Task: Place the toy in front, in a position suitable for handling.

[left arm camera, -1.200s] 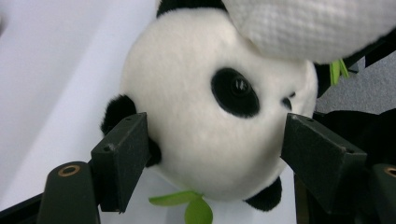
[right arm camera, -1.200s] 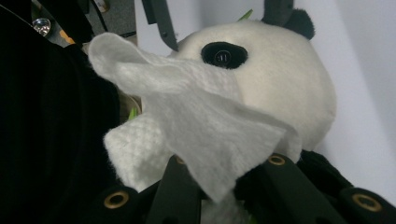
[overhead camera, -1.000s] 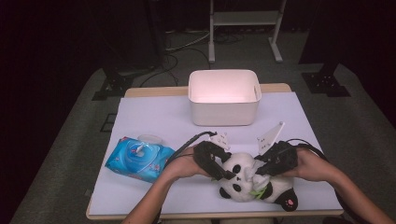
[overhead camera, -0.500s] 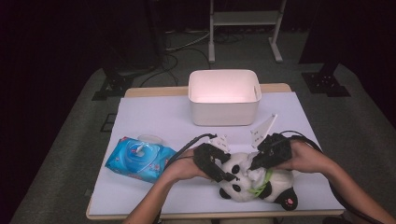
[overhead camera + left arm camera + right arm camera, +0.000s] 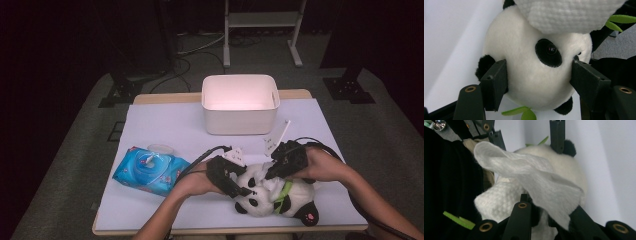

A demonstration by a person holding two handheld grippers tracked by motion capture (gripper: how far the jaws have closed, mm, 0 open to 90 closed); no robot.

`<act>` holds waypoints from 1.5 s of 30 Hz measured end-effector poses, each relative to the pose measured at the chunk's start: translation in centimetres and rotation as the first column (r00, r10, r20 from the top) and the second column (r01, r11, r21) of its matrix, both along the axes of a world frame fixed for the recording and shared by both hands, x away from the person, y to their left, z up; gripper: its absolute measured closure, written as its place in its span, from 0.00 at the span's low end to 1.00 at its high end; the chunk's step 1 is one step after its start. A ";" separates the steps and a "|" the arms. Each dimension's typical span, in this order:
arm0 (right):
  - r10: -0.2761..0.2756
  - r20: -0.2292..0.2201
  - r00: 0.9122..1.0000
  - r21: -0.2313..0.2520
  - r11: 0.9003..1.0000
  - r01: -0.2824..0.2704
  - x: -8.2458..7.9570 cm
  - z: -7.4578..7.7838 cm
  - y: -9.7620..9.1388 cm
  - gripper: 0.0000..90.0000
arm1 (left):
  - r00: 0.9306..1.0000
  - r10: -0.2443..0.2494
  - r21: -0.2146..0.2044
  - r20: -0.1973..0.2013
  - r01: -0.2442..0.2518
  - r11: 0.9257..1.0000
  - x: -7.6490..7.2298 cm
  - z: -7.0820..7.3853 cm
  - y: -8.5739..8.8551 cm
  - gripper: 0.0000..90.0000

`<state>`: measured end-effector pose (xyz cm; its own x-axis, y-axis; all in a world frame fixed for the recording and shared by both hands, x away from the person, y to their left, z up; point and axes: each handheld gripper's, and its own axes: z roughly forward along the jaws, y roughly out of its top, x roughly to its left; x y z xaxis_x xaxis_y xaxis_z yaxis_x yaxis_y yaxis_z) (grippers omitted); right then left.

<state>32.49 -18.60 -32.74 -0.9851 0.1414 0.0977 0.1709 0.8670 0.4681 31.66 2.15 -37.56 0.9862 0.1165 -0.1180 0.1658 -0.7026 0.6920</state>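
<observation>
Wiping a plush panda point(image 5: 272, 196) that lies at the near right of the worktop point(image 5: 165, 125). Left gripper point(image 5: 235, 187): fingers point(image 5: 495, 83) clamp the panda's head from both sides, one by the ear, one by the cheek; judged purpose is to pin the toy so it cannot slide under the rubbing. Right gripper point(image 5: 280, 167): fingers point(image 5: 522, 216) nipped nearly together on a white wet wipe point(image 5: 534, 182), which drapes over the panda's head and body, placed to clean the fur. Blue wipes pack point(image 5: 150, 170) sits at the left, lid up, near the left forearm, handy for another sheet. Empty white bin point(image 5: 240, 102) stands at the far side, well apart, probably for used wipes.
</observation>
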 end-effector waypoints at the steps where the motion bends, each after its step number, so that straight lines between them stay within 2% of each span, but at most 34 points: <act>1: -0.002 -0.001 1.000 -0.005 1.000 0.002 -0.1 -0.1 -0.2 0.92 | 1.000 -0.001 0.000 0.000 0.001 1.000 0.0 0.0 0.0 0.34; 7: -0.016 0.002 1.000 -0.025 1.000 0.016 -0.3 -0.3 -1.3 0.92 | 1.000 0.000 0.006 0.001 0.000 1.000 0.0 0.1 -0.1 0.34; 11: -0.019 0.015 1.000 -0.033 0.999 0.020 -0.2 -0.1 -0.9 0.92 | 1.000 0.008 0.008 -0.002 -0.008 1.000 0.0 0.0 -0.2 0.34; 15: -0.013 0.018 1.000 -0.001 1.000 0.013 0.2 0.2 -0.5 0.92 | 1.000 0.003 0.004 -0.003 -0.003 1.000 0.0 0.0 -0.1 0.34; 20: -0.014 0.012 1.000 -0.003 1.000 0.014 0.3 0.0 -0.5 0.92 | 1.000 0.006 -0.003 -0.008 -0.006 1.000 0.0 -0.1 0.0 0.34; 23: -0.020 0.006 1.000 -0.023 1.000 0.020 0.0 -0.3 -1.0 0.92 | 1.000 0.002 0.002 -0.006 -0.002 1.000 0.0 0.1 0.0 0.34; 30: -0.030 -0.005 1.000 -0.013 0.999 0.030 -0.9 -0.8 -2.0 0.92 | 1.000 0.026 0.004 -0.009 -0.026 1.000 0.4 0.5 0.4 0.27; 33: -0.025 -0.008 1.000 -0.010 1.000 0.025 -1.2 -0.9 -2.1 0.92 | 0.999 0.039 -0.003 -0.032 -0.039 0.999 0.9 0.4 0.6 0.28; 36: -0.020 -0.011 1.000 -0.019 1.000 0.020 -1.2 -0.9 -2.0 0.92 | 0.998 0.025 -0.007 -0.051 -0.025 1.000 1.0 -0.1 0.3 0.34; 41: -0.009 -0.014 1.000 -0.032 0.999 0.009 -0.6 -0.4 -1.4 0.92 | 0.999 0.029 -0.001 -0.038 -0.029 1.000 0.8 -0.1 0.3 0.35; 45: 0.006 -0.003 1.000 0.002 1.000 -0.006 -0.3 0.3 -0.5 0.92 | 0.999 0.018 -0.001 -0.027 -0.018 1.000 0.5 0.1 0.1 0.35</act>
<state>32.22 -19.10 -32.45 -0.9856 0.1354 0.1009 0.1671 0.8672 0.4690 32.17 2.27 -37.50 0.9803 0.1344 -0.1444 0.1971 -0.6983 0.6881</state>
